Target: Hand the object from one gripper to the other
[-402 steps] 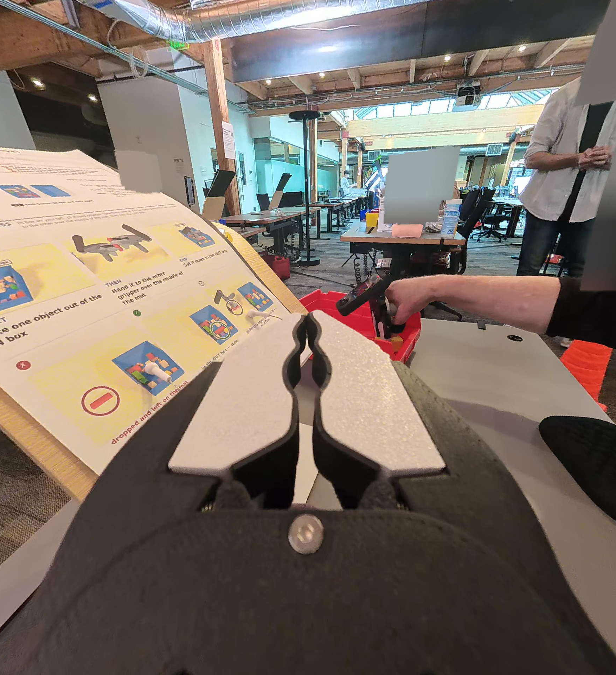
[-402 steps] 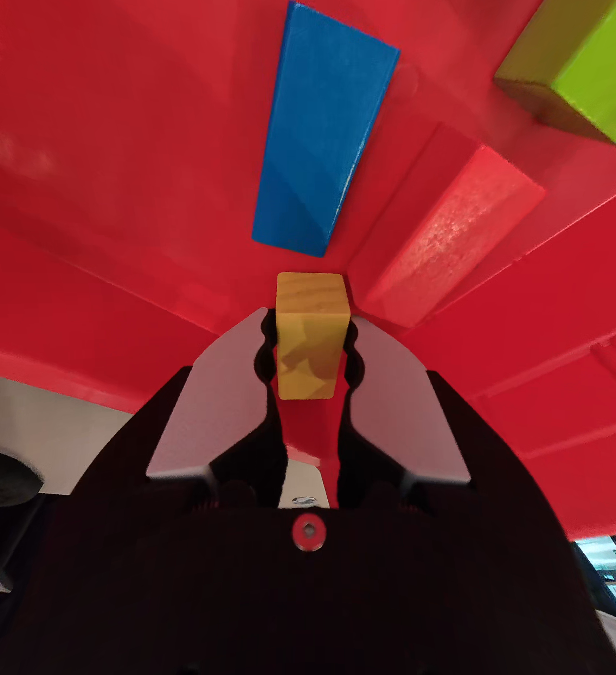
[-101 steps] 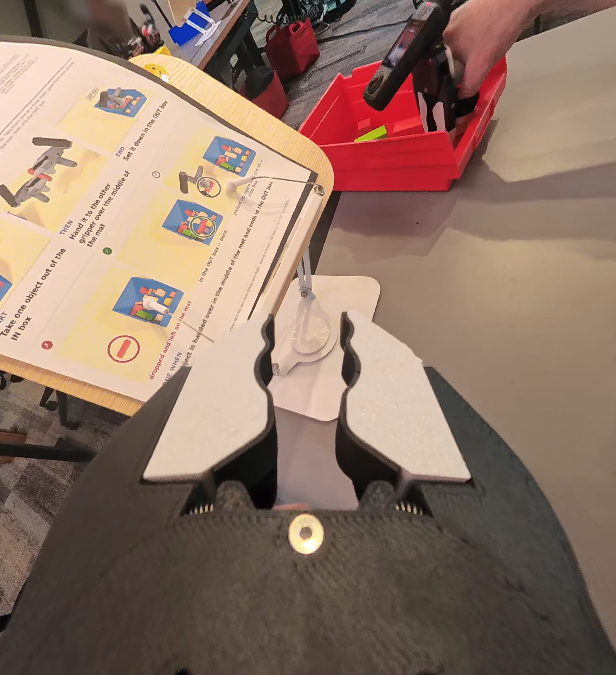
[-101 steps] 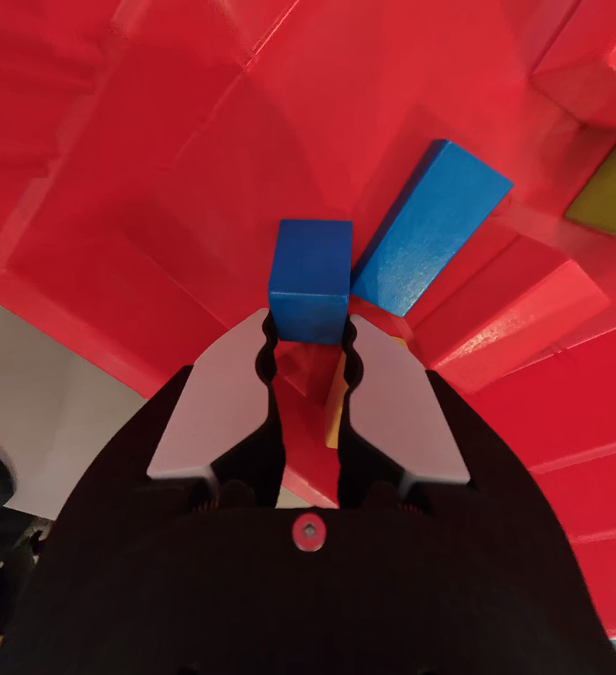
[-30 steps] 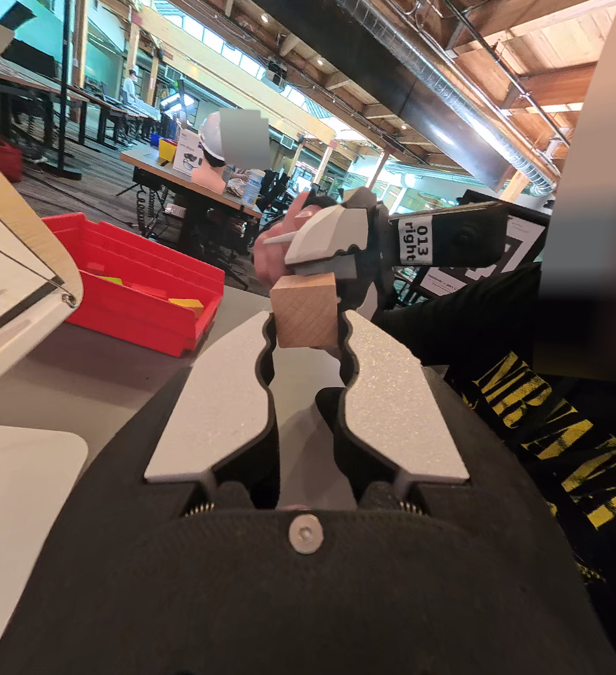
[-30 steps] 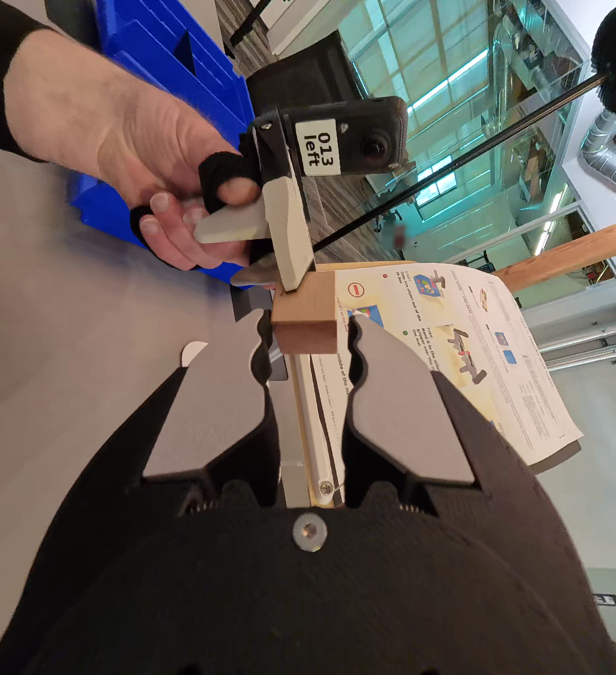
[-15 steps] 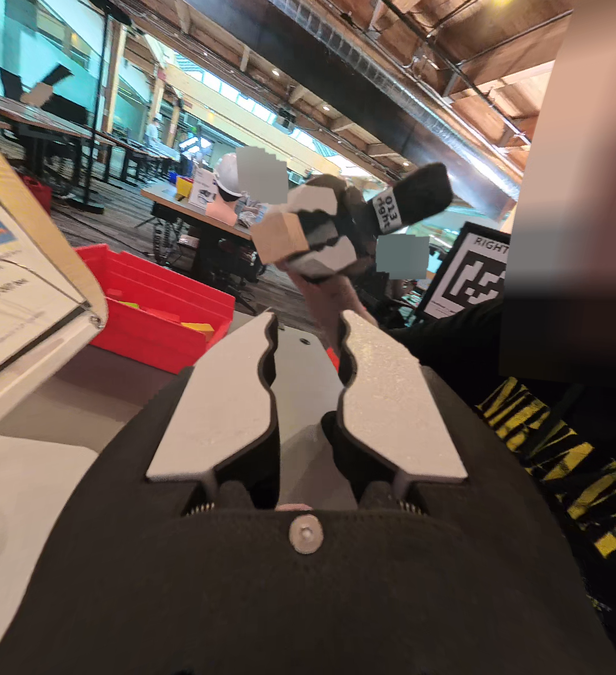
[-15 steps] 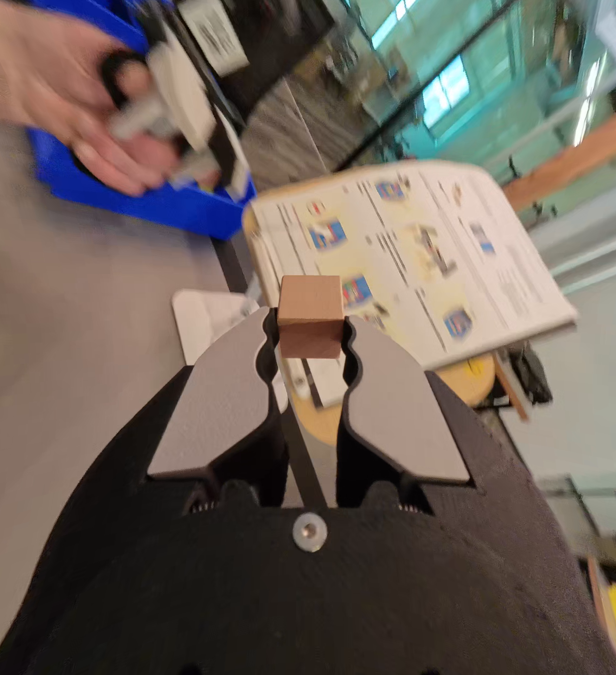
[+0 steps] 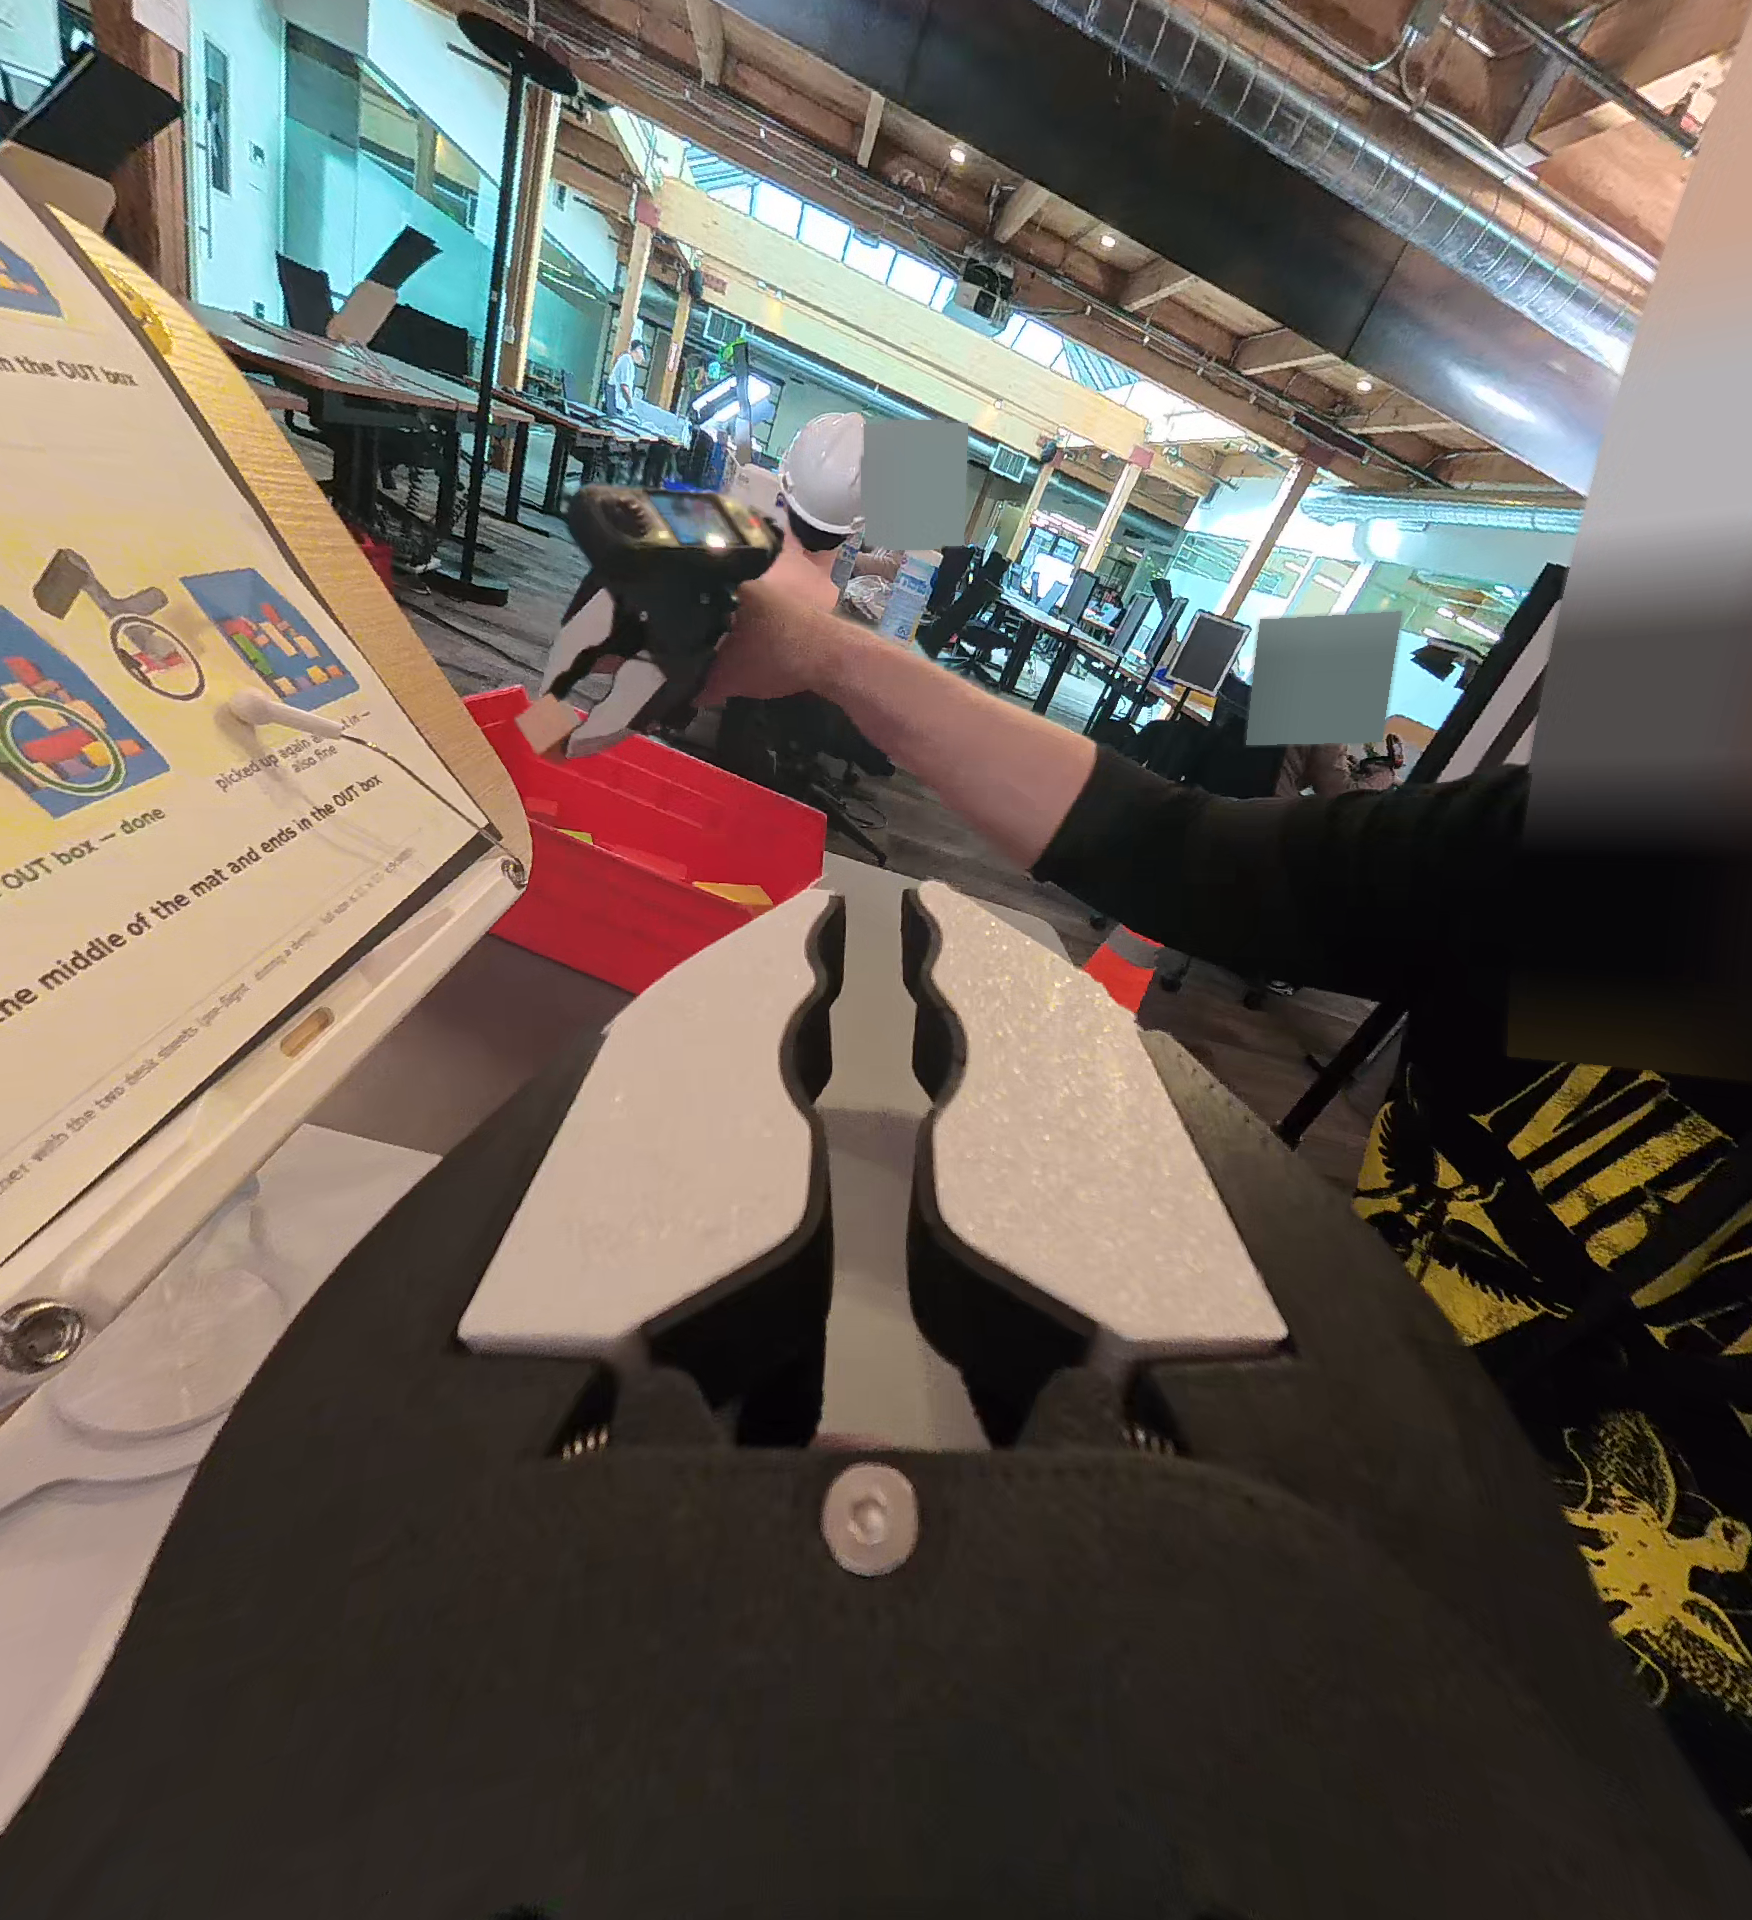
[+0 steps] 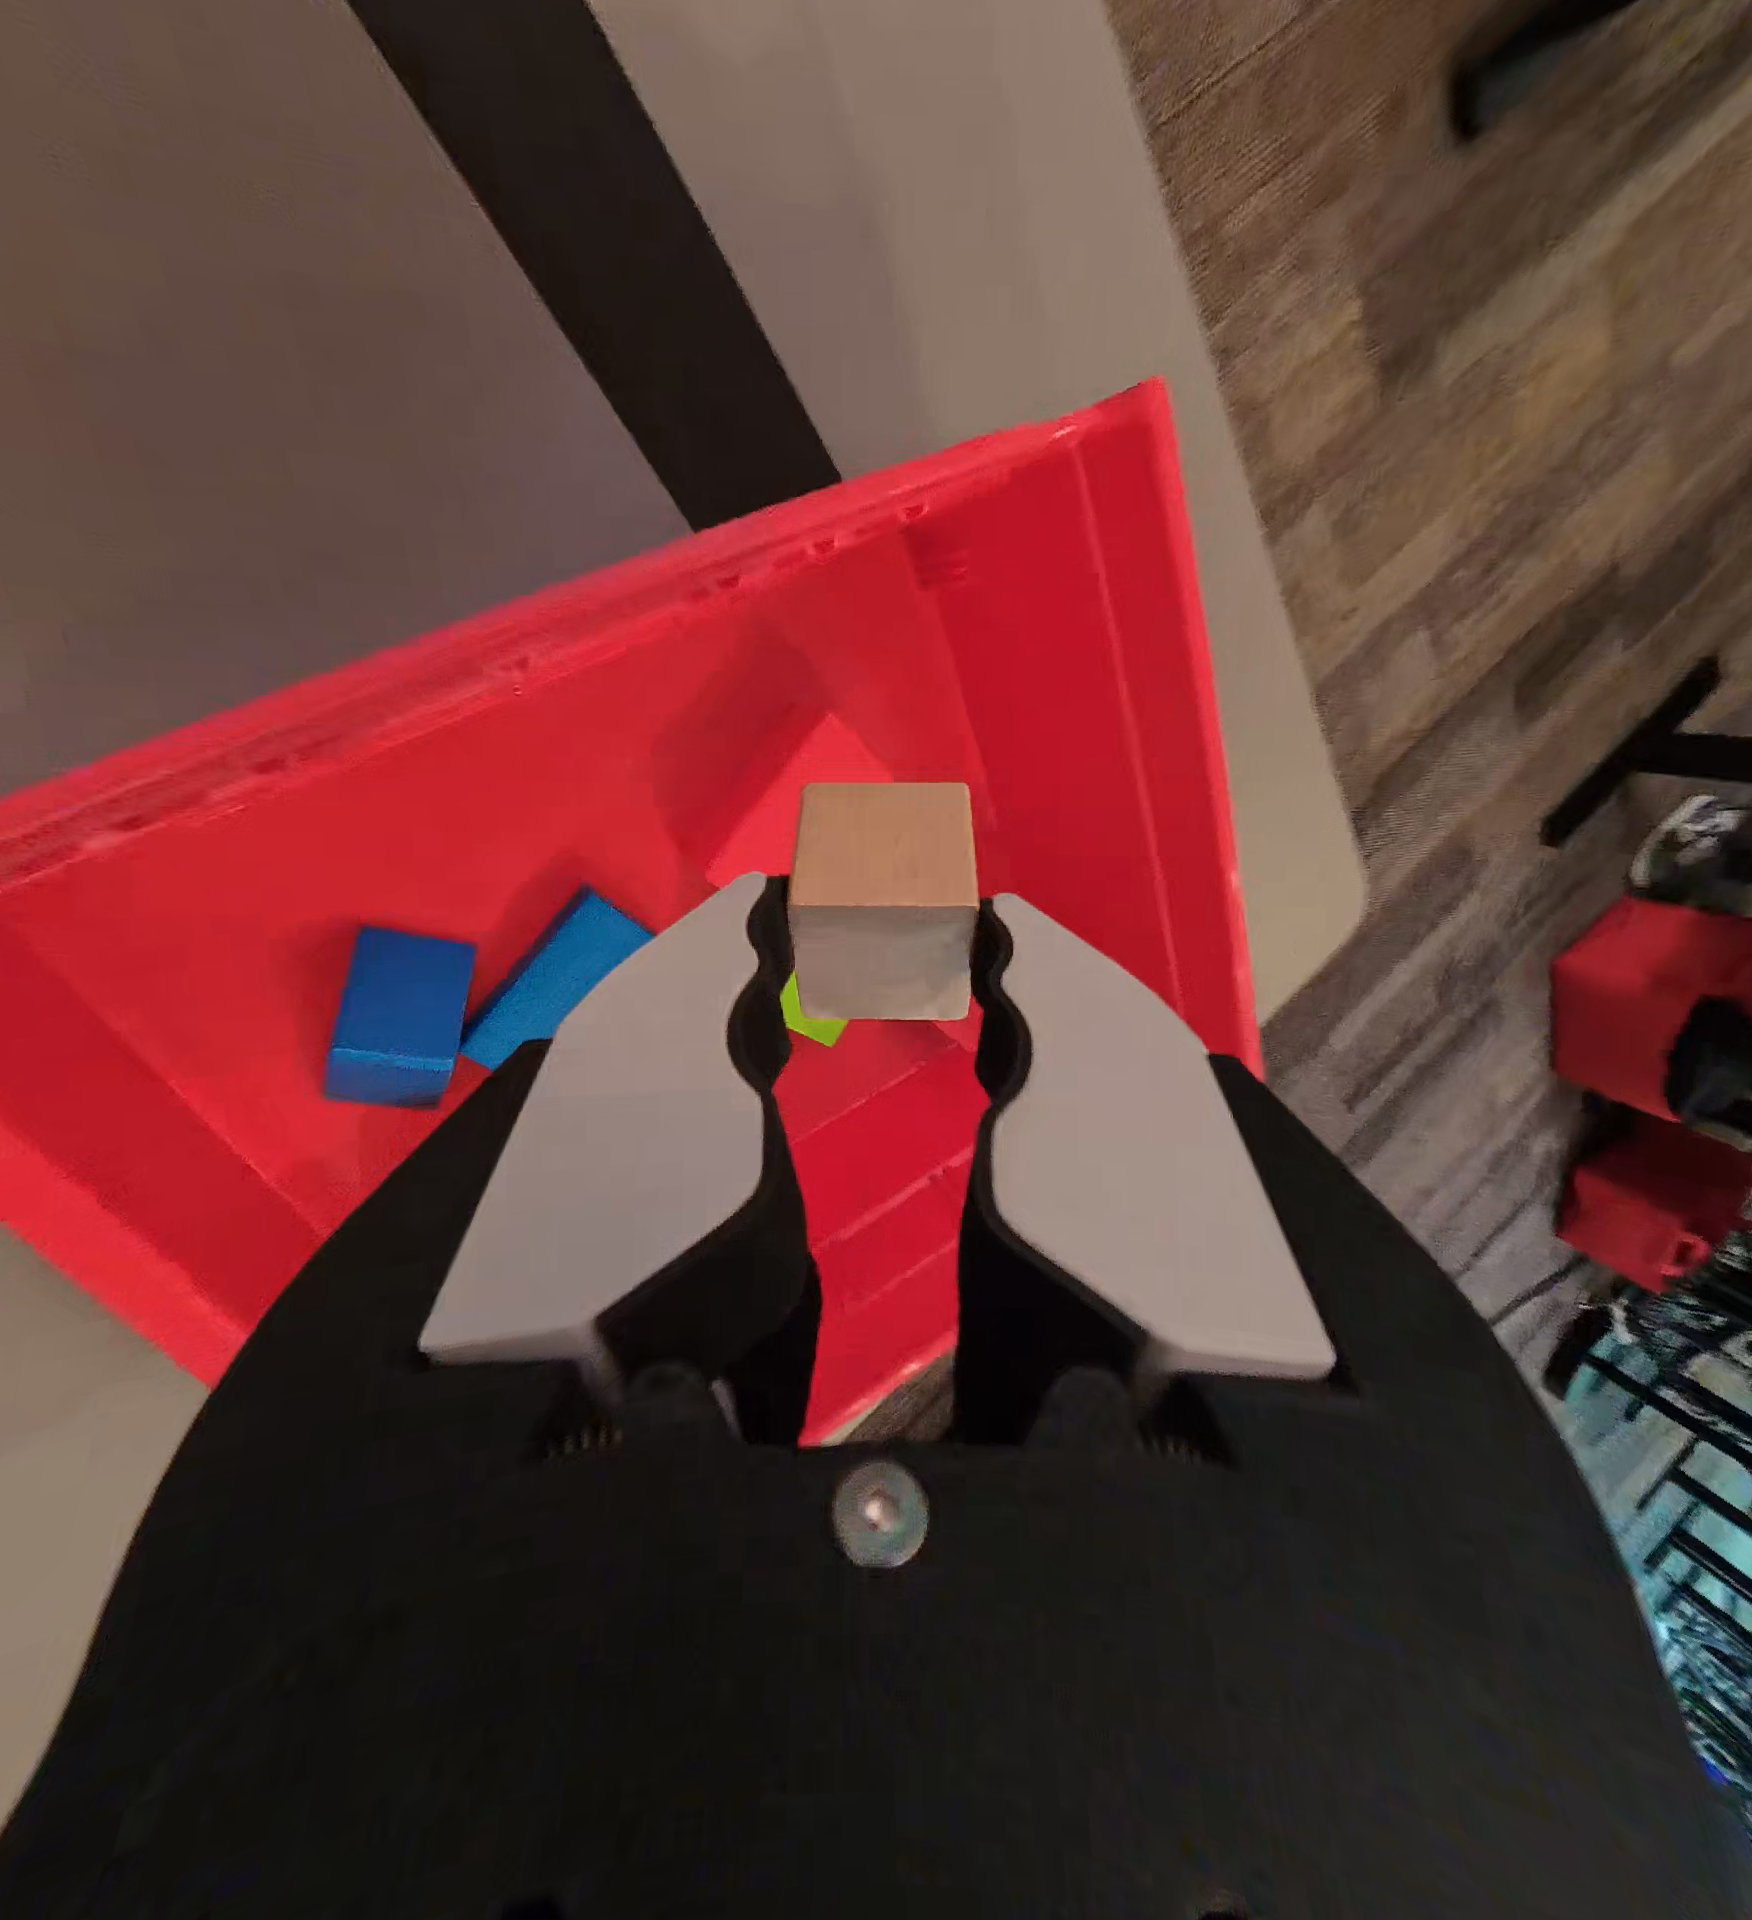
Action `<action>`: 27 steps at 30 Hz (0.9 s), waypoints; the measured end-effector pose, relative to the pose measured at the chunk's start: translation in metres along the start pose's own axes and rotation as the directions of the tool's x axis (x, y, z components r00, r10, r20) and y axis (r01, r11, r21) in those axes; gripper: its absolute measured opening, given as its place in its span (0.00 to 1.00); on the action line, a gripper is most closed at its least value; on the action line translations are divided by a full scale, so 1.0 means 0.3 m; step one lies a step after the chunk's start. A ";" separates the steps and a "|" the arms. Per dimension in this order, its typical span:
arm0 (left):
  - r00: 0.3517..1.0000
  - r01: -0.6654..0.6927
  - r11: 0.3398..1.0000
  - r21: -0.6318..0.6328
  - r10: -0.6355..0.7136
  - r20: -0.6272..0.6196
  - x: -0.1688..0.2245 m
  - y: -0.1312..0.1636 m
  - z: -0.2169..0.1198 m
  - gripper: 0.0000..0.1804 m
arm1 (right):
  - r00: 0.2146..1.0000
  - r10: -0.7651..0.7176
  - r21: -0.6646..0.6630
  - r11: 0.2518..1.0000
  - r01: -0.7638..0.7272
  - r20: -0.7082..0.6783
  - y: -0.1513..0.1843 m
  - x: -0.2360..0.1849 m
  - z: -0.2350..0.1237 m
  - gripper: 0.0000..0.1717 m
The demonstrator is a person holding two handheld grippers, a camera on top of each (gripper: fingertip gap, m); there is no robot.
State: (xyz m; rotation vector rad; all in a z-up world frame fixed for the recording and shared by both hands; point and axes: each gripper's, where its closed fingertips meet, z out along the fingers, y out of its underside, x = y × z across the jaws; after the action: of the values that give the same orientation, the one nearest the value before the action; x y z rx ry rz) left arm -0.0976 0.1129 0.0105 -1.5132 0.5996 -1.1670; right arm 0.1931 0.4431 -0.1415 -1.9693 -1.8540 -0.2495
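The right gripper [image 10: 882, 914] hangs above the red bin [image 10: 1111, 665], its two pads pressed against the sides of a plain wooden cube [image 10: 882, 894] held at the fingertips. Inside the red bin, below the cube, lie two blue blocks [image 10: 399, 1013] touching each other, a red block [image 10: 799, 790] and a lime-green block [image 10: 810, 1018] mostly hidden behind the cube. The red bin sits on a grey tabletop [image 10: 176, 364], close to its edge, with wood-patterned floor [image 10: 1474, 364] beyond it. In the left wrist view, the left gripper [image 9: 872, 914] is held over the tabletop on the near side of the red bin [image 9: 643, 831], its fingers [image 9: 706, 1091] drawn close with a narrow slit between them and nothing in the grasp. In that view the person's right hand [image 9: 768, 644] carries the right gripper [image 9: 591, 717] above the far side of the red bin, the cube [image 9: 545, 722] a small tan shape at its tips, though at that distance it is hard to judge the contact. An illustrated instruction sheet [image 9: 124, 675] on a tilted stand rises just left of the red bin.
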 end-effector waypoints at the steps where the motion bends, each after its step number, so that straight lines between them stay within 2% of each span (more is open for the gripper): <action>1: 1.000 0.002 1.000 -0.002 -0.002 0.004 -0.005 0.002 -0.002 0.06 | 1.000 0.006 -0.027 1.000 -0.005 0.023 0.013 0.008 0.039 0.18; 6: 1.000 0.009 1.000 -0.003 -0.009 0.021 -0.031 0.006 -0.016 0.06 | 0.990 0.087 -0.180 0.981 -0.066 0.115 0.082 0.045 0.198 0.18; 12: 0.999 0.020 1.000 0.004 -0.020 0.033 -0.055 0.005 -0.032 0.06 | 0.976 0.131 -0.238 0.967 -0.087 0.175 0.105 0.066 0.303 0.18; 18: 0.999 0.018 1.000 0.005 -0.019 0.044 -0.065 0.002 -0.041 0.06 | 0.974 0.099 -0.327 0.944 -0.027 0.204 0.136 0.060 0.359 0.18; 27: 0.999 0.022 1.000 -0.008 -0.021 0.049 -0.076 0.012 -0.036 0.07 | 0.948 0.124 -0.390 0.921 0.001 0.294 0.155 0.033 0.398 0.19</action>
State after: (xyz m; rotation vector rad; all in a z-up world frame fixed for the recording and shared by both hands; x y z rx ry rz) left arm -0.1155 0.1264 -0.0016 -1.5546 0.5568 -1.1414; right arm 0.2212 0.5011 -0.2527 -2.4545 -2.0556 -0.3194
